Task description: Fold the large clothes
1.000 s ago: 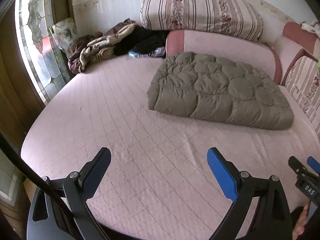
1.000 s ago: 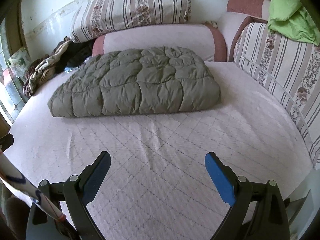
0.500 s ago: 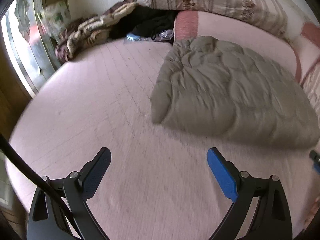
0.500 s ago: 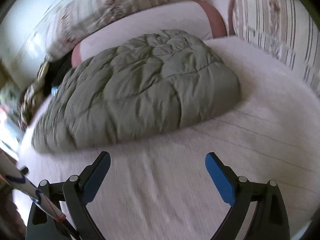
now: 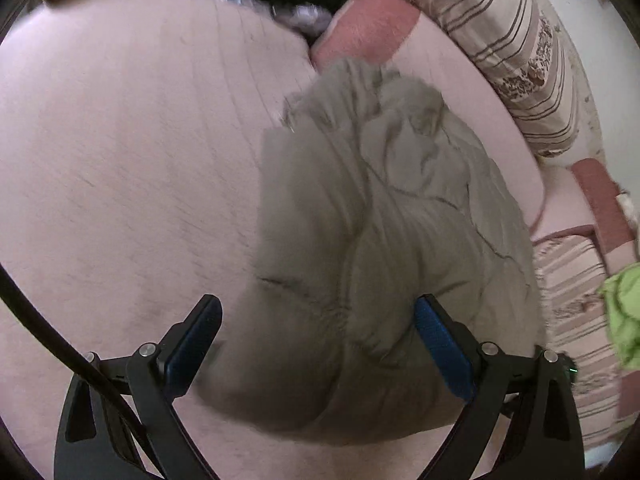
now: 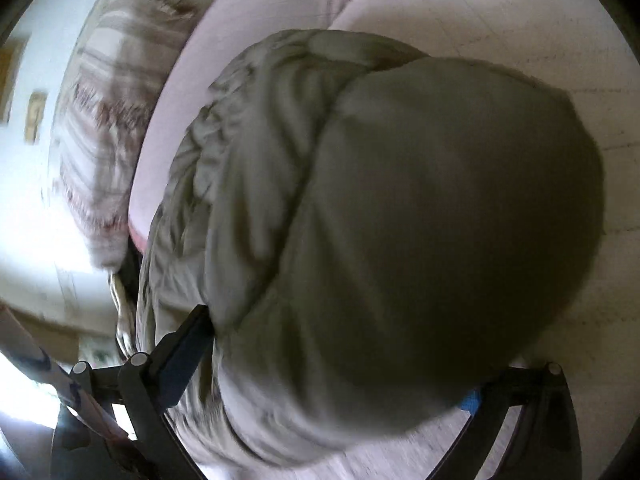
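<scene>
Lying on the pink bed [image 5: 120, 152], the padded grey jacket [image 5: 380, 240] spread from centre toward 5 o'clock, bulging between both grippers. The left gripper [image 5: 320, 344] and right gripper [image 6: 340, 364] were spread wide around its edge, unclamped. A striped pillow [image 5: 512, 48] sat at 1 o'clock.

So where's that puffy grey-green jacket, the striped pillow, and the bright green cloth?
Puffy jacket [image 5: 400, 240], left wrist view: middle of its quilted top.
Striped pillow [image 5: 516, 52], left wrist view: its striped face.
Green cloth [image 5: 626, 312], left wrist view: the bunched part at the right edge.
</scene>
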The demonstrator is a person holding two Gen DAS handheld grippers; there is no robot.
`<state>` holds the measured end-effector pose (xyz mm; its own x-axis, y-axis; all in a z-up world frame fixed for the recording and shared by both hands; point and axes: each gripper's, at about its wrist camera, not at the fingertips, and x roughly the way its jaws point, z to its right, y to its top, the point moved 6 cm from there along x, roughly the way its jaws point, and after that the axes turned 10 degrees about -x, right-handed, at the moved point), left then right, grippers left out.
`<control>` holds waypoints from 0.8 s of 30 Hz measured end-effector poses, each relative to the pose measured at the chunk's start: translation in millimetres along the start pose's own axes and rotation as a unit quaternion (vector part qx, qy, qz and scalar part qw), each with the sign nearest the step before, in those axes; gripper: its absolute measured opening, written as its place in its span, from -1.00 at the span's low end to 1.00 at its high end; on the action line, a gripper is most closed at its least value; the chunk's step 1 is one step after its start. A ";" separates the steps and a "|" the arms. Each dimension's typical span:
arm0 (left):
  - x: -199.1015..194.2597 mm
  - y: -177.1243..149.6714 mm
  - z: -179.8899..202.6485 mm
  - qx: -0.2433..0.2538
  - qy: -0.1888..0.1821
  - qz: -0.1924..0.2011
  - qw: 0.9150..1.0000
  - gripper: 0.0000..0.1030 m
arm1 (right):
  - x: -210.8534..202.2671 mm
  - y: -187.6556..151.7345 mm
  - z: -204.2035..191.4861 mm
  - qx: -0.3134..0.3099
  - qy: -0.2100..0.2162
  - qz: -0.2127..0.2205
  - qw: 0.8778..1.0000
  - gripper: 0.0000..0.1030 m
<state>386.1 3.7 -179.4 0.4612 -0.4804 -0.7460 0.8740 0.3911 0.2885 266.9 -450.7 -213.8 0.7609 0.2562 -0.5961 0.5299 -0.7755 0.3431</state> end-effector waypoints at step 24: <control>-32.0 -28.4 15.9 0.066 0.092 0.048 0.992 0.52 | -24.5 -12.4 -8.7 -0.065 -0.012 -0.032 0.997 0.51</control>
<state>349.0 -4.5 -154.2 0.5176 -0.2900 -0.8049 0.8456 0.3165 0.4298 244.9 -442.4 -197.2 0.7157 0.2881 -0.6363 0.6224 -0.6763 0.3939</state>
